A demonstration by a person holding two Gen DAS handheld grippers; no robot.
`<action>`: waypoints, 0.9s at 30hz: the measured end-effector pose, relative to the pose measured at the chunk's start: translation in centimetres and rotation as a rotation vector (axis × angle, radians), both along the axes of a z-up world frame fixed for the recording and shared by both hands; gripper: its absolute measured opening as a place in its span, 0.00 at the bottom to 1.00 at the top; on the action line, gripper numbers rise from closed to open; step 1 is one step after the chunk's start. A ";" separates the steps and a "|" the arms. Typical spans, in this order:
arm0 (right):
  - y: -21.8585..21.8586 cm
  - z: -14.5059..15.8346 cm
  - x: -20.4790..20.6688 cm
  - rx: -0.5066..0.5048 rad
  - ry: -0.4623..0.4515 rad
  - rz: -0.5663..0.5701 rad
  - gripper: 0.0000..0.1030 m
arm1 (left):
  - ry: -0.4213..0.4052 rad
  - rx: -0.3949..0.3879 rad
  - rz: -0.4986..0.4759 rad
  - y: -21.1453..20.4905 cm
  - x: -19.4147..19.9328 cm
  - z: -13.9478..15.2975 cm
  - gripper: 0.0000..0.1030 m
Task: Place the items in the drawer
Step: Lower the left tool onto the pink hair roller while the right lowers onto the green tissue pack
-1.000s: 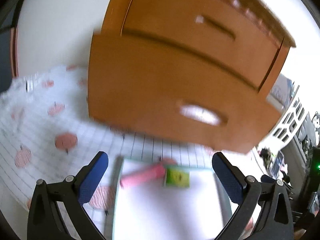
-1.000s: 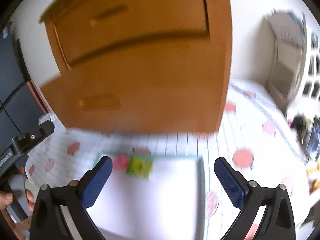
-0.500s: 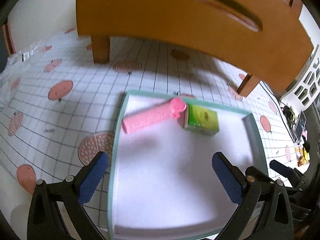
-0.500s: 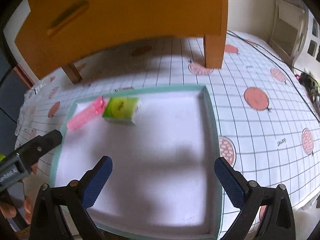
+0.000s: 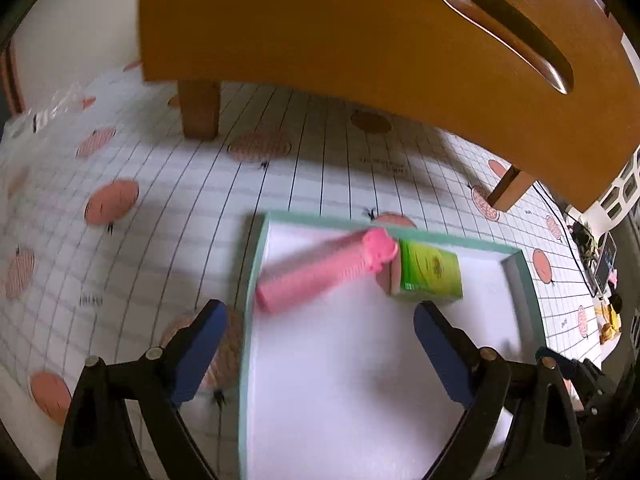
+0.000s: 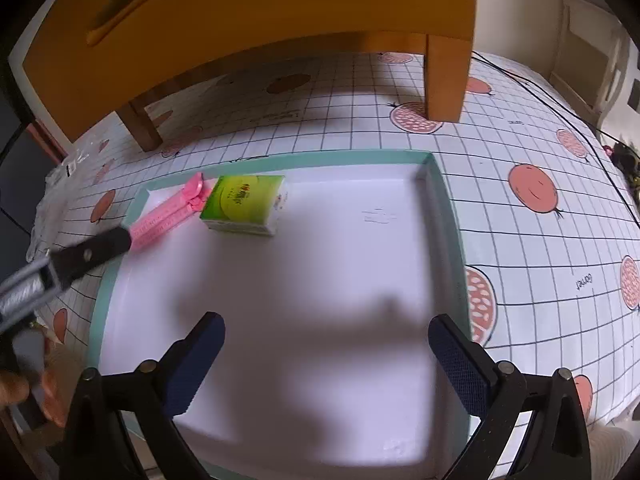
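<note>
A pink stick-shaped item (image 5: 320, 274) (image 6: 168, 216) lies in the far left corner of a white tray with a teal rim (image 5: 248, 320) (image 6: 448, 216). A green box (image 5: 430, 274) (image 6: 244, 202) sits right beside its head. My left gripper (image 5: 316, 354) is open, hovering just short of the pink item, one finger outside the tray's left rim. My right gripper (image 6: 326, 364) is open over the tray's near half, nothing between its fingers. The orange wooden drawer unit (image 5: 360, 40) (image 6: 260, 12) stands behind the tray, its drawer front with a slot handle (image 5: 504, 32) overhead.
The tray rests on a white grid-patterned cloth with pink fruit prints (image 6: 532, 188). The unit's wooden legs (image 5: 199, 109) (image 6: 444, 76) stand on it. A black cable (image 6: 560, 112) runs at the right. A hand (image 6: 24, 384) holds the left tool.
Both cameras have tilted down from the drawer fronts to the tray and moved closer. The left gripper has advanced toward the pink item. The items have not moved.
</note>
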State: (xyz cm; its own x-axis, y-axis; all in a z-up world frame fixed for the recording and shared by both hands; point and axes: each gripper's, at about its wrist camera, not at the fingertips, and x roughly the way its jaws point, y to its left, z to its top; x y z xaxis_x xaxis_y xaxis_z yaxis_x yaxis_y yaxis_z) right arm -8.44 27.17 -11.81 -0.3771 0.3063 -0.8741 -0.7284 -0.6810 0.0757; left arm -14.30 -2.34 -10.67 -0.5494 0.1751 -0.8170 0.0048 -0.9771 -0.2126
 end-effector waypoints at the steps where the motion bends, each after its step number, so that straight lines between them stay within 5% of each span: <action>1: 0.1 -0.1 -0.1 -0.006 -0.001 0.002 1.00 | 0.002 0.001 -0.006 0.0 -0.3 0.0 0.91; 6: 0.4 -0.3 -0.9 -0.011 -0.010 0.017 1.00 | -0.019 -0.055 -0.078 0.9 -2.5 -0.8 0.78; 14: 2.2 0.2 -3.2 0.012 -0.004 0.028 1.00 | -0.035 -0.091 -0.147 1.8 -3.9 -1.9 0.72; 27: 3.2 -0.8 -7.9 0.060 -0.058 0.224 0.97 | -0.114 0.006 -0.153 1.3 -4.8 -2.9 0.70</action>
